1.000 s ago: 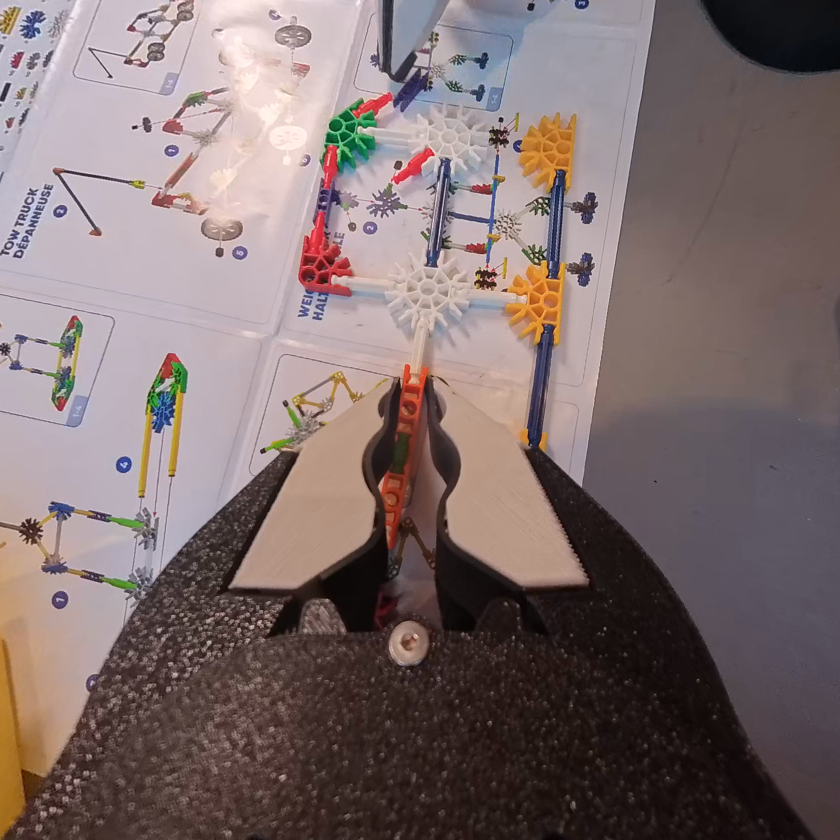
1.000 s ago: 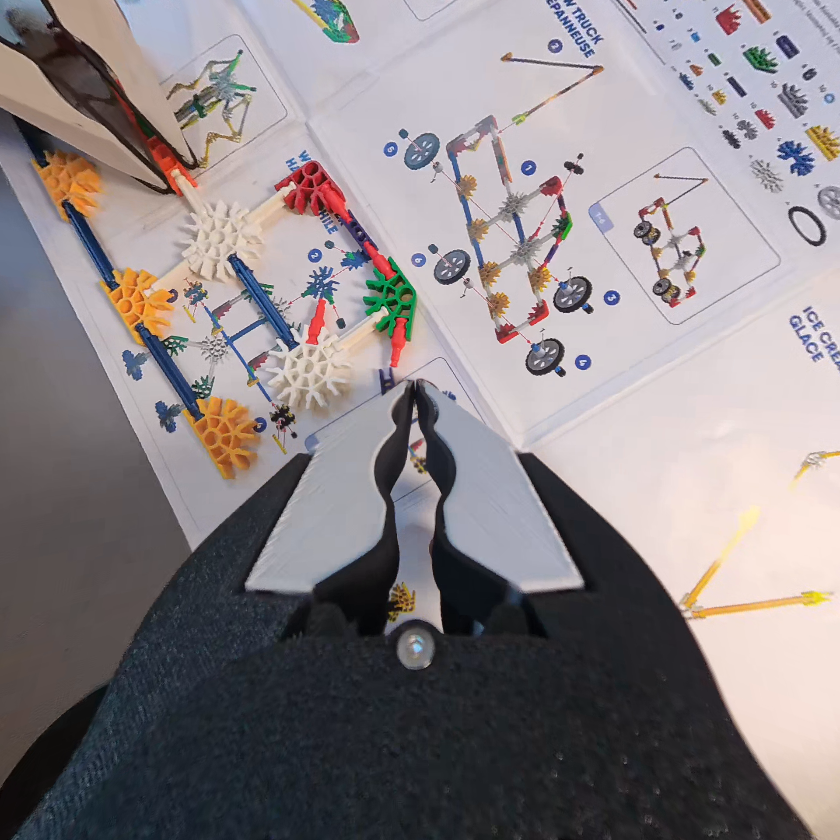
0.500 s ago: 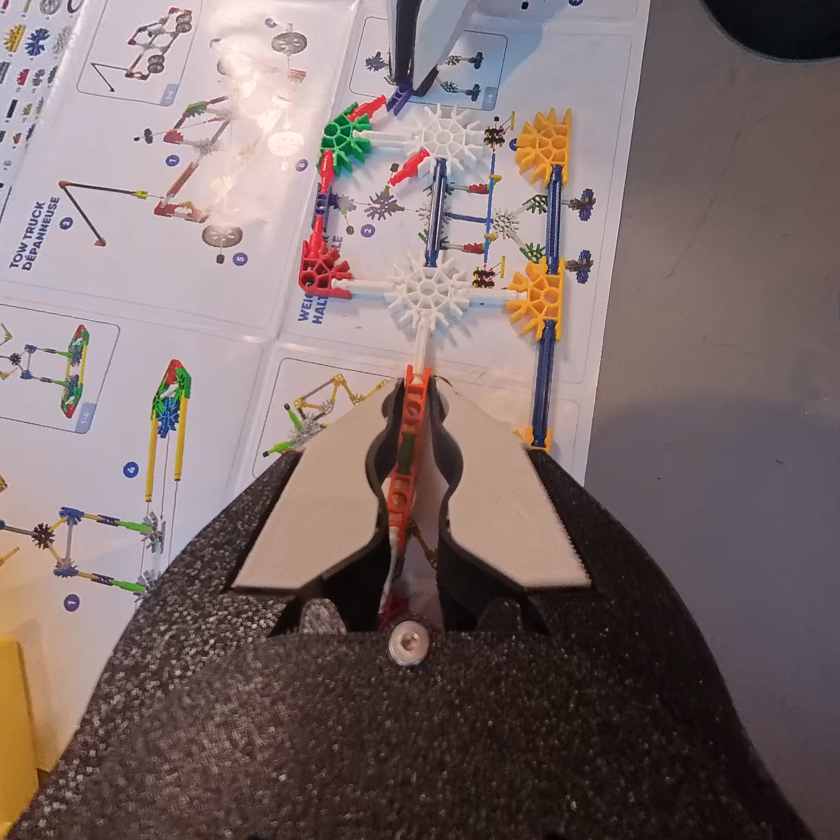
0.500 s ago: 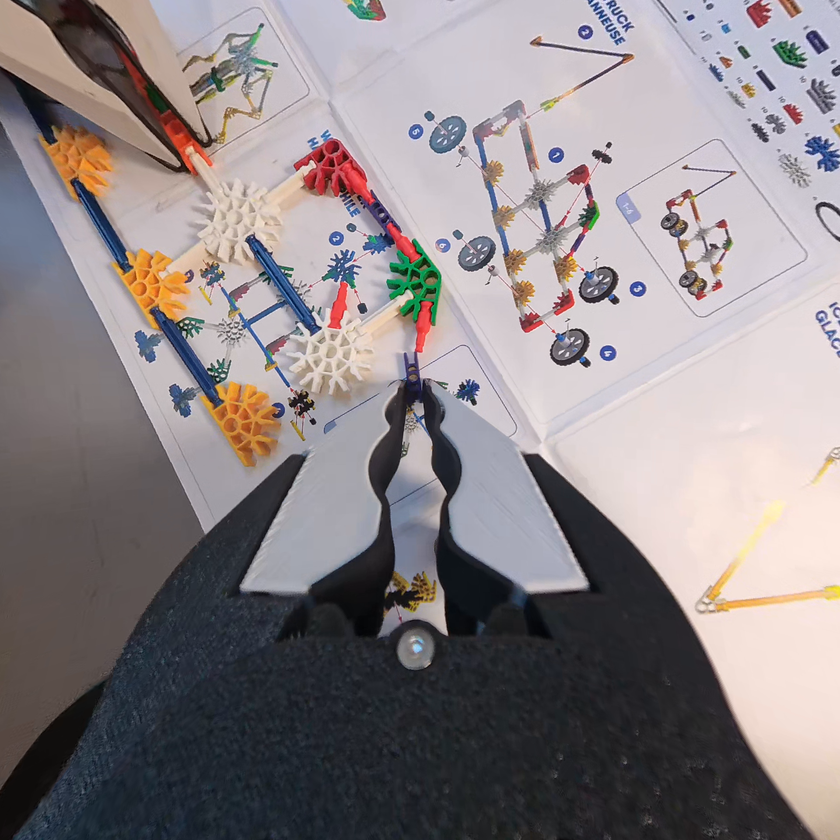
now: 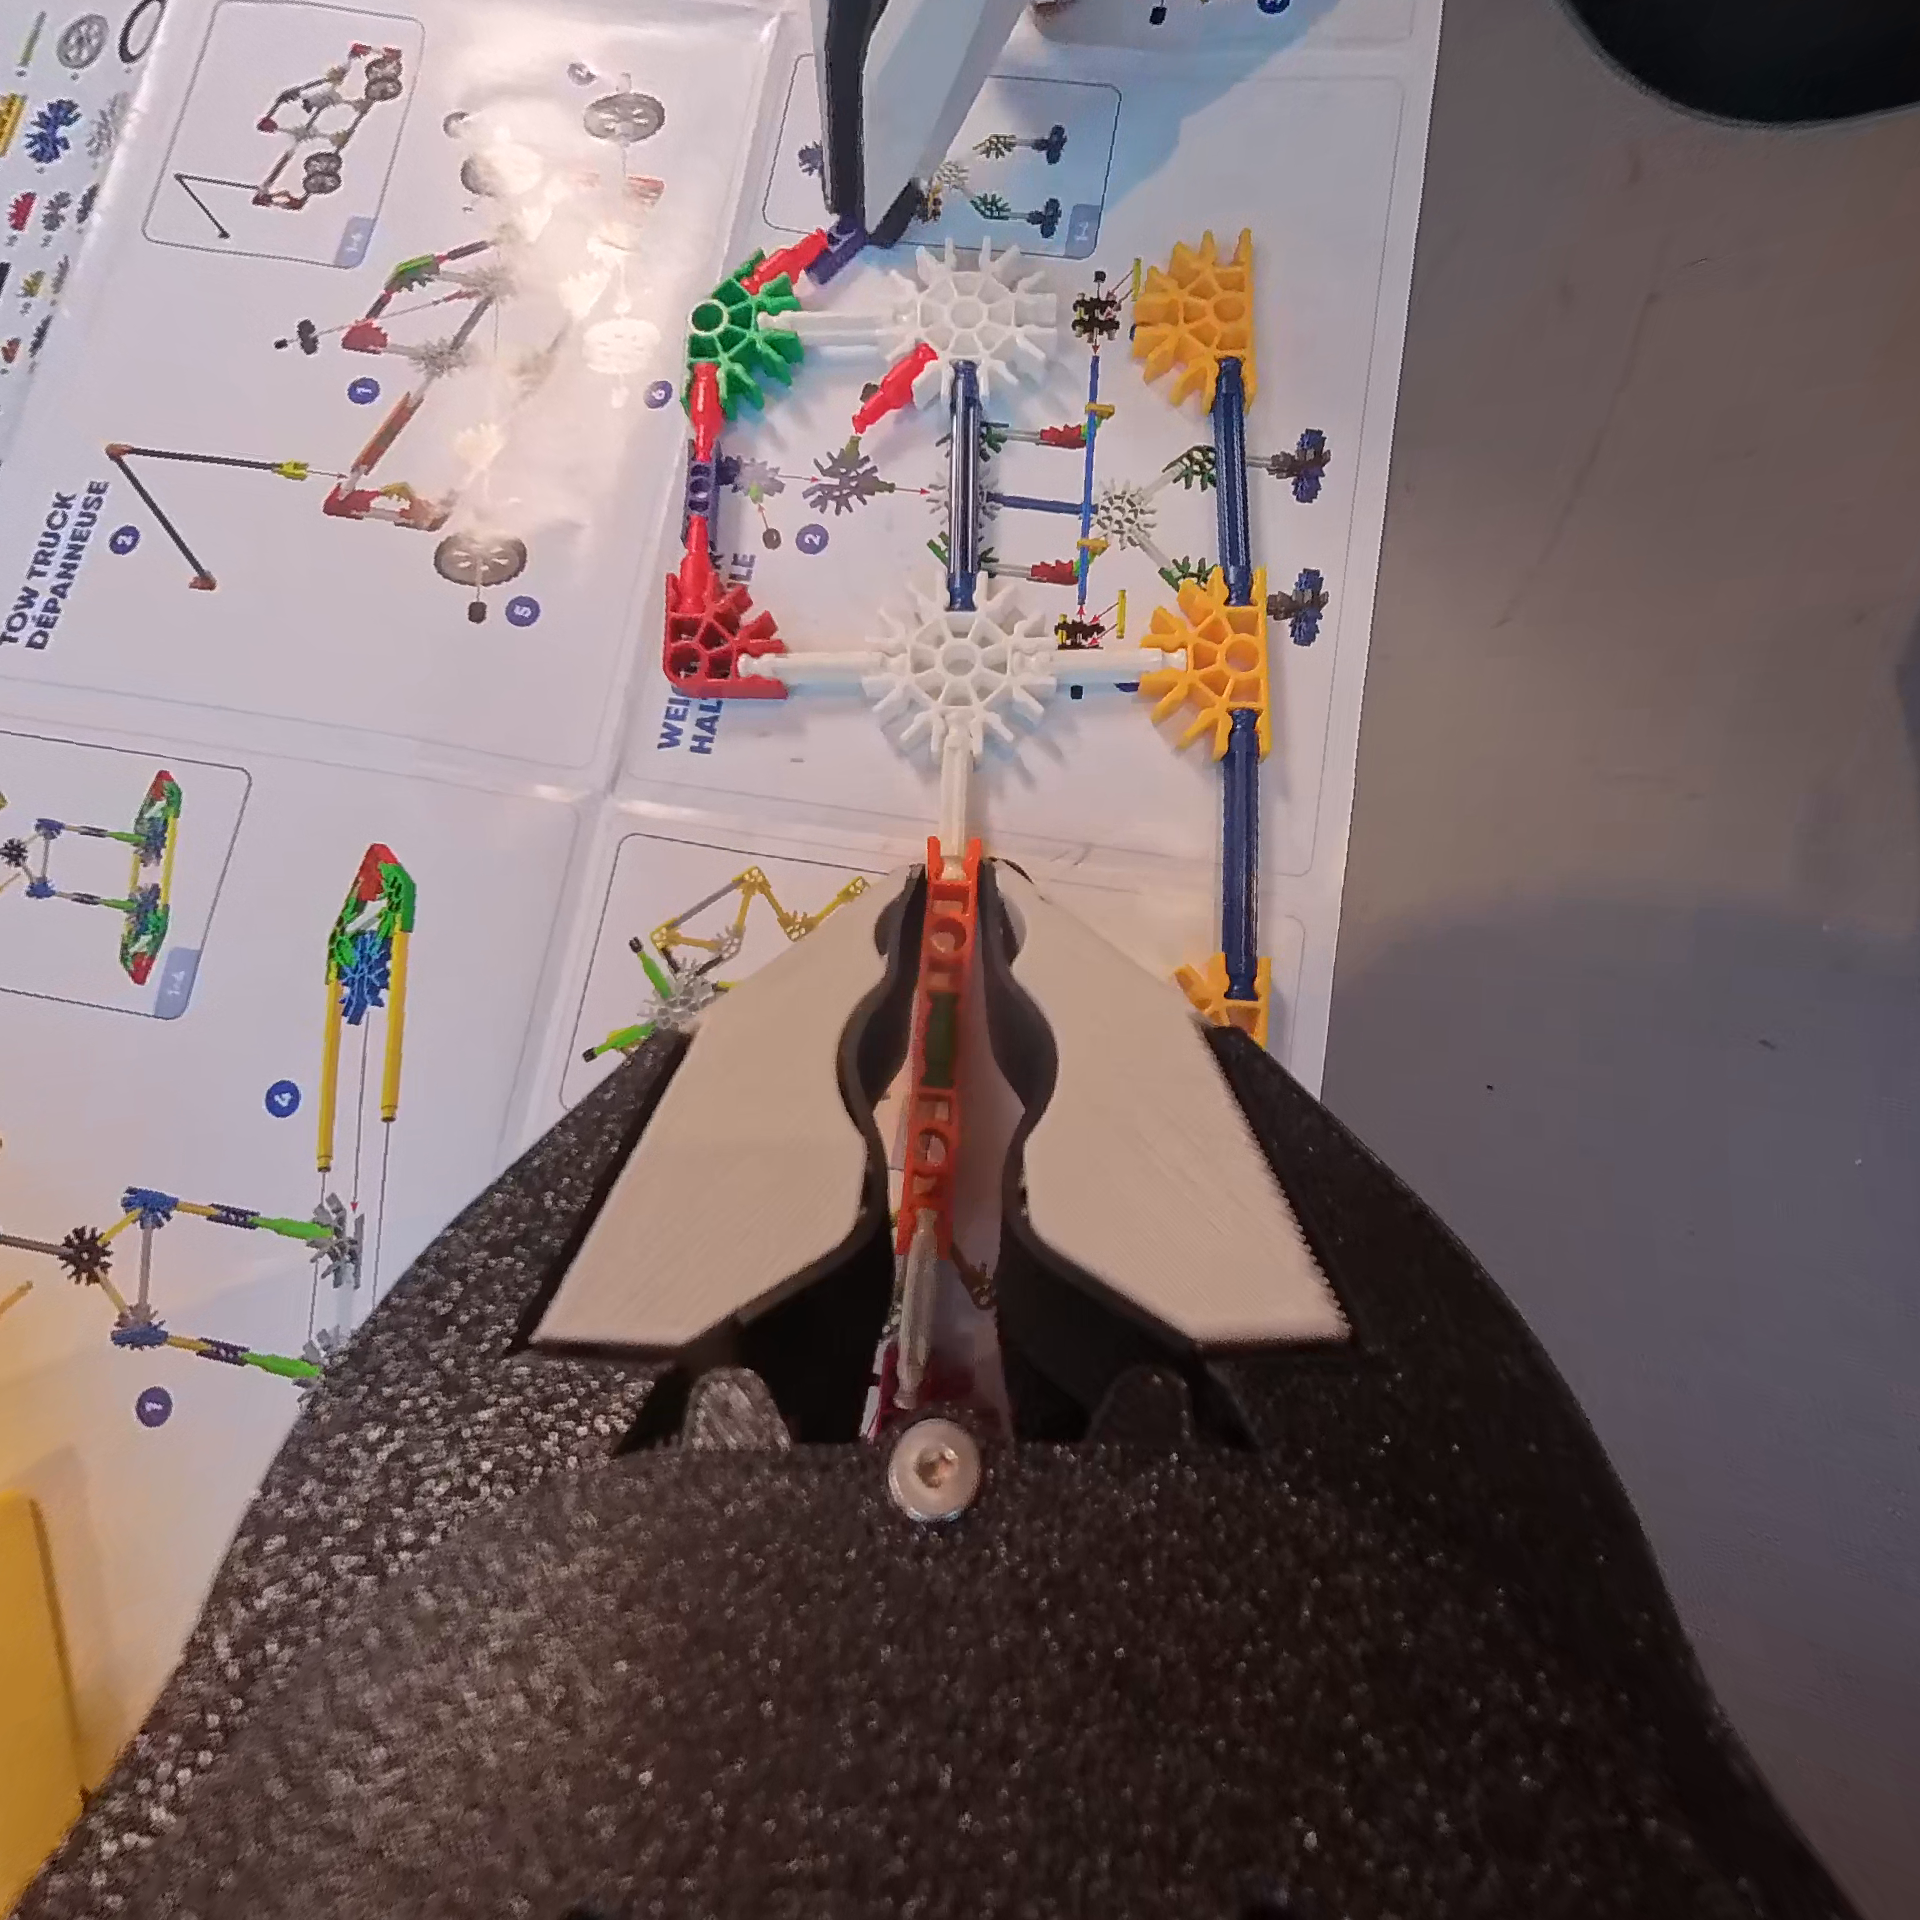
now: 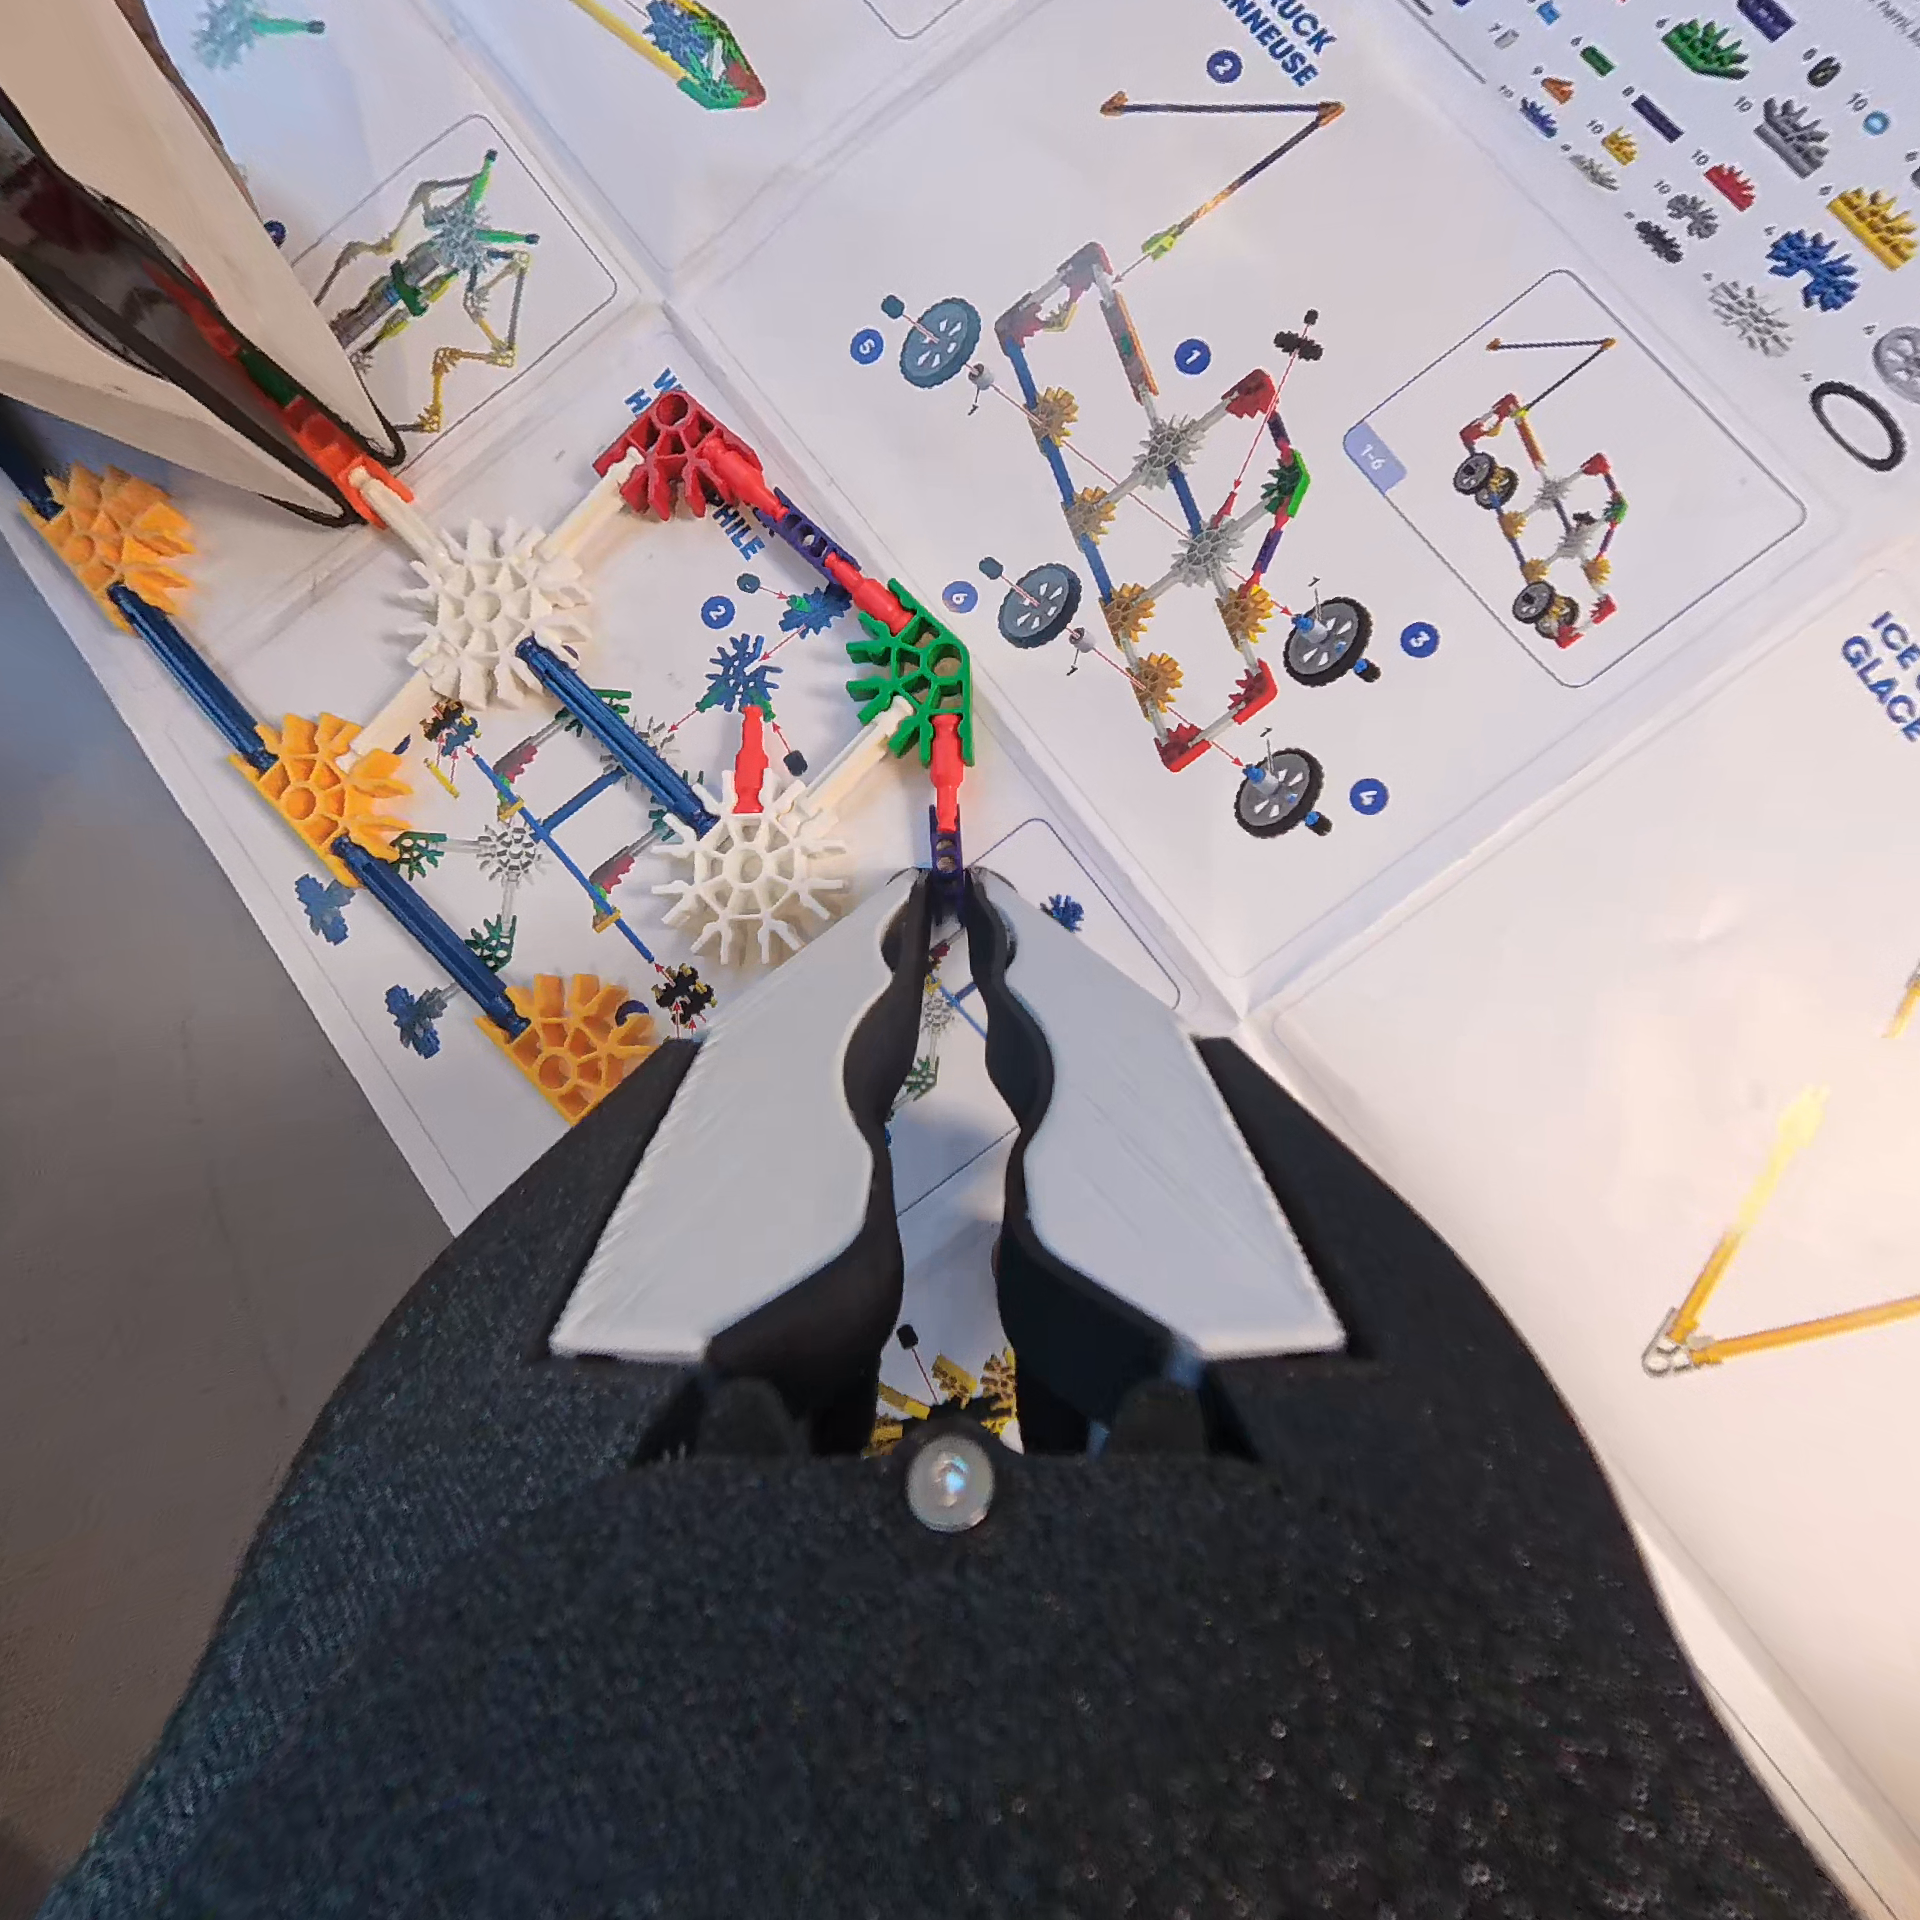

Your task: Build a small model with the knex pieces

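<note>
A flat toy model of rods and toothed connectors lies on a printed instruction sheet (image 5: 312,675). It has two white snowflake connectors (image 5: 961,665), yellow connectors (image 5: 1210,655), blue rods, a red corner connector (image 5: 717,644) and a green connector (image 5: 740,338). My left gripper (image 5: 954,883) is shut on an orange connector (image 5: 940,1049) joined by a short white rod to the near white connector. My right gripper (image 6: 943,883) is shut on a small dark purple connector (image 6: 945,852) at the end of a red rod (image 6: 945,774) that comes off the green connector (image 6: 920,675). Each gripper shows in the other's view.
The sheet (image 6: 1507,831) covers most of the surface. Bare grey table (image 5: 1662,727) lies to the right in the left wrist view. A yellow box edge (image 5: 31,1662) shows at the lower left. A dark round object (image 5: 1766,52) sits at the top right corner. The tips of one gripper are about 15 centimeters away from the tips of the other. From the right gripper's tips to the dark round object (image 5: 1766,52) is close to 20 centimeters.
My right gripper has moved forward to the red rod's end, where the purple connector it holds now meets the rod. My left gripper has kept its hold on the orange connector.
</note>
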Motion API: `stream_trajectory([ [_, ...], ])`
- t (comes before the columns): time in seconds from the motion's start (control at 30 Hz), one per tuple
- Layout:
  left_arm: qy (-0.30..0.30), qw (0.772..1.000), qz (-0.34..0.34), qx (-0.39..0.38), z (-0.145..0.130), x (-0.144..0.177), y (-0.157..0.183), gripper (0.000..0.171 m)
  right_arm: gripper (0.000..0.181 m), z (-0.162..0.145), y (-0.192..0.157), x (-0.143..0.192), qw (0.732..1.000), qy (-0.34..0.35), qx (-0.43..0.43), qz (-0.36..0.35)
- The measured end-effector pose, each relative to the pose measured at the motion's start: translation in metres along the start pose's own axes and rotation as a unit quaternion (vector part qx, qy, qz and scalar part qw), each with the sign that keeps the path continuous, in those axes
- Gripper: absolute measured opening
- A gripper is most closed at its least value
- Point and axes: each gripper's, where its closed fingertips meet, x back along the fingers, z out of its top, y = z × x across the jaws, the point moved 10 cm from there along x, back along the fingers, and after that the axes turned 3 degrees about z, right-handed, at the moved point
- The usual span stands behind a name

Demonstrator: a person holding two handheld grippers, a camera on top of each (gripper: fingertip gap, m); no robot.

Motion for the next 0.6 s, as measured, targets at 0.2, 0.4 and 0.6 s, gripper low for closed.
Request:
stream_trajectory([
  [0.2, 0.001, 1.0, -0.003, 0.003, -0.0006, -0.0002, -0.0003, 0.008, 0.005, 0.001, 0.0002, -0.0008, 1.0, 0.0, 0.0, -0.001],
  [0.4, 0.0, 1.0, -0.005, 0.009, -0.0008, 0.0, -0.0005, 0.008, 0.005, 0.0015, -0.0004, -0.0008, 1.0, -0.003, 0.001, -0.004],
  [0.6, 0.0, 1.0, -0.005, 0.01, -0.0008, -0.0001, -0.0006, 0.008, 0.005, 0.001, -0.001, -0.0003, 1.0, -0.004, -0.001, -0.006],
])
